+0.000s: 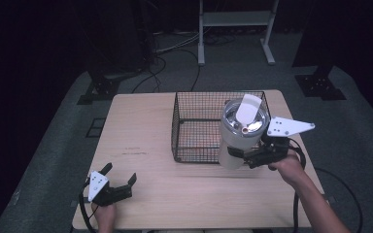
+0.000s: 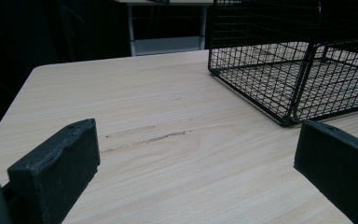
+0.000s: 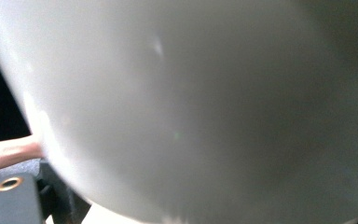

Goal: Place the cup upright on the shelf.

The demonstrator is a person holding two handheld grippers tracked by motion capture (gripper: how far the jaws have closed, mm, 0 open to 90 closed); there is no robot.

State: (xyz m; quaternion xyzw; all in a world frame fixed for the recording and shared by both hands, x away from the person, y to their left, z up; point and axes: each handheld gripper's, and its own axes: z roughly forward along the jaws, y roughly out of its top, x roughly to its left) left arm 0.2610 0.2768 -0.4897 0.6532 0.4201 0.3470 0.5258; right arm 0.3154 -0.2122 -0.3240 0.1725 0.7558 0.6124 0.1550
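One white tumbler [image 1: 238, 133] is clamped low on its wall by the right gripper [image 1: 246, 158], held upright at the wire basket's [image 1: 184, 99] five o'clock corner — likely a transfer step, a steady carry next — while the left gripper [image 1: 121, 181] rests open at seven o'clock.

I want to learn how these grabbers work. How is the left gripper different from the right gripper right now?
The left gripper holds nothing, while the right gripper is shut on the white tumbler. The left one's jaws stand wide apart; the right one's jaws clamp the tumbler's lower side. The left gripper sits low at the table's near left edge; the right is beside the wire basket. Both are black, hand-held, and carry a pale plate.
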